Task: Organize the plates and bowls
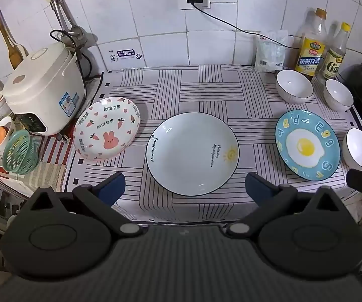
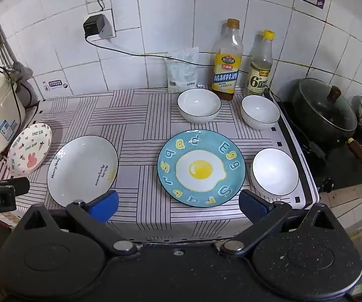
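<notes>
In the left wrist view we see our left gripper (image 1: 184, 188) held above the counter (image 1: 196, 90), jaws wide and holding nothing. The white plate (image 1: 192, 153) lies just ahead, the bunny plate (image 1: 106, 128) leans against the rice cooker (image 1: 44, 88) at left, and the egg plate (image 1: 306, 144) lies at right.

In the right wrist view our right gripper (image 2: 178, 206) hangs before the egg plate, jaws wide and empty. Three white bowls (image 2: 199, 104) stand around that plate: two behind, one just beside its right.

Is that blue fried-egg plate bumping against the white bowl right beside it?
Apart. In the right wrist view, a thin strip of striped cloth shows between the egg plate and the nearest white bowl.
</notes>
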Available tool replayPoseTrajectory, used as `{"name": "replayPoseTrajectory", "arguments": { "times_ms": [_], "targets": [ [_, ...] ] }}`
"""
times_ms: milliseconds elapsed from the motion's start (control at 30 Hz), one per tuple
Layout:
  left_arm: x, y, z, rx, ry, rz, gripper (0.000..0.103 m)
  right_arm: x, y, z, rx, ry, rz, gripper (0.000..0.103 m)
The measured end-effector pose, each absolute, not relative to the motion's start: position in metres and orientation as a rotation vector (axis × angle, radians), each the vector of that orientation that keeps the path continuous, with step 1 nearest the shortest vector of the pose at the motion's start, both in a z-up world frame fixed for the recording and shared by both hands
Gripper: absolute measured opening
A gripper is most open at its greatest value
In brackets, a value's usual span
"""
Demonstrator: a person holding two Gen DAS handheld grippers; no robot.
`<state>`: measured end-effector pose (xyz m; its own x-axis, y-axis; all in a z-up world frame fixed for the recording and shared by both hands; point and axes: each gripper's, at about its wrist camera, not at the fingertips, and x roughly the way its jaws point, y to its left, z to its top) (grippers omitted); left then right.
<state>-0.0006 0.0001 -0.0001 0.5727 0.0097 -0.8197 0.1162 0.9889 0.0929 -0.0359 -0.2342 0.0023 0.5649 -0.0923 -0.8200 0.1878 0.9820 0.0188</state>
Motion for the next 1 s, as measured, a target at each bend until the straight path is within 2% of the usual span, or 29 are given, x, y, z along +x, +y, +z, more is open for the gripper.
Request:
{"name": "replayPoseTrajectory", "arguments": {
  "times_ms": [1000],
  "targets": [
    [-0.014, 0.003, -0.003, 0.114, 0.947, -0.095, 0.103, -0.039, -0.23, 0.001, 0.117, 0.953, -0.175, 0.103]
  ]
}}
